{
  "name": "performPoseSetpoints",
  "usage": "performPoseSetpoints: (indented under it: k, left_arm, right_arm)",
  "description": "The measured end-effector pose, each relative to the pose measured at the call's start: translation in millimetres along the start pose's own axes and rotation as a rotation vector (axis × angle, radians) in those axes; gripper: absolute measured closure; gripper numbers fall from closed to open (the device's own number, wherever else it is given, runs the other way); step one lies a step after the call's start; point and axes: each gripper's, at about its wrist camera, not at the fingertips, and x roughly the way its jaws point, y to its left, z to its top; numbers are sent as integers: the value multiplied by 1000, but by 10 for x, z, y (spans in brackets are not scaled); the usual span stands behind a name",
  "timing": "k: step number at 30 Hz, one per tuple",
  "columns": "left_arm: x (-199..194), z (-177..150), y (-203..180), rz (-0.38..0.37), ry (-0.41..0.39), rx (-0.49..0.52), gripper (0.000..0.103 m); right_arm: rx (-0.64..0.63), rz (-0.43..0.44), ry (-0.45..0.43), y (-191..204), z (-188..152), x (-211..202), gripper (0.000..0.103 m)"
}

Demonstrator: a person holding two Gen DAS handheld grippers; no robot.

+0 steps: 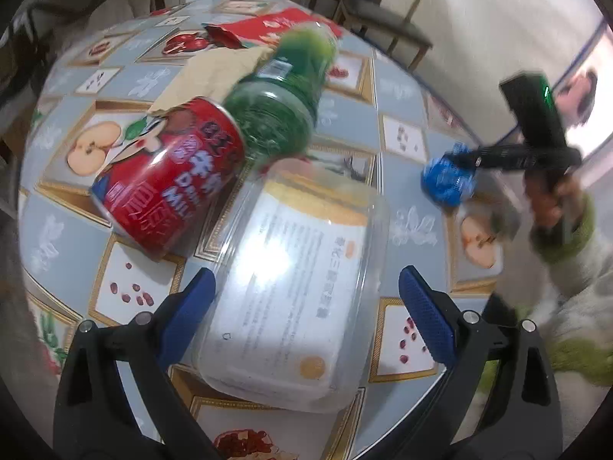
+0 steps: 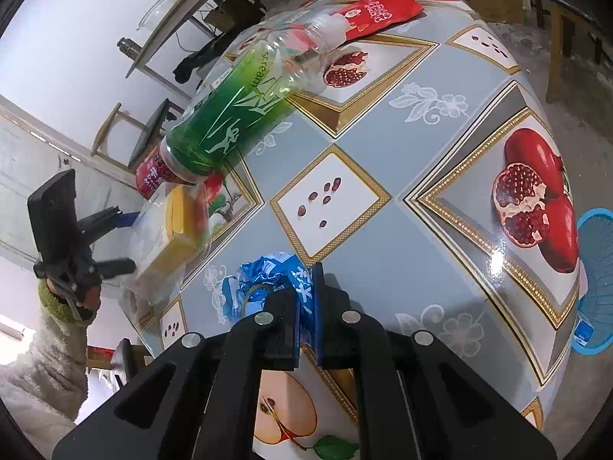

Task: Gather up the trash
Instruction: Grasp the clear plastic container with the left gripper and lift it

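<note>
My left gripper (image 1: 306, 306) is open over the table, its blue pads on either side of a clear plastic box (image 1: 291, 287) with a white label; the right pad stands apart from it. Beyond the box lie a red milk can (image 1: 168, 180) and a green bottle (image 1: 279, 103), both on their sides. My right gripper (image 2: 304, 283) is shut on a crumpled blue wrapper (image 2: 264, 280) just above the tablecloth. The right wrist view also shows the bottle (image 2: 237, 115), can (image 2: 153, 172), box (image 2: 172, 230) and left gripper (image 2: 126, 239) at the left.
The round table (image 2: 383, 230) has a fruit-patterned cloth. A red snack packet (image 1: 268, 27) and brown paper (image 1: 214, 73) lie at its far side. A blue basket (image 2: 597, 280) stands on the floor at the right. Wooden chairs (image 1: 383, 11) stand behind the table.
</note>
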Motion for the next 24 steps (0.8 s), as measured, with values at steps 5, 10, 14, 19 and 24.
performPoseSetpoints:
  k: [5, 10, 14, 19, 24]
  left_arm:
    - [60, 47, -204, 63, 53, 84, 10]
    - [225, 92, -326, 163, 133, 182, 10]
    - [365, 81, -355, 222, 188, 212, 11]
    - [312, 86, -331, 234, 159, 189, 15]
    - [144, 88, -329, 225, 118, 151, 18]
  right_arm:
    - [-3, -5, -2, 6, -4, -2, 97]
    - [-8, -5, -6, 21, -24, -1, 96]
    - [-8, -1, -12, 18, -44, -3, 97]
    - [0, 9, -24, -5, -65, -6, 96]
    - [-8, 10, -32, -3, -83, -18, 97]
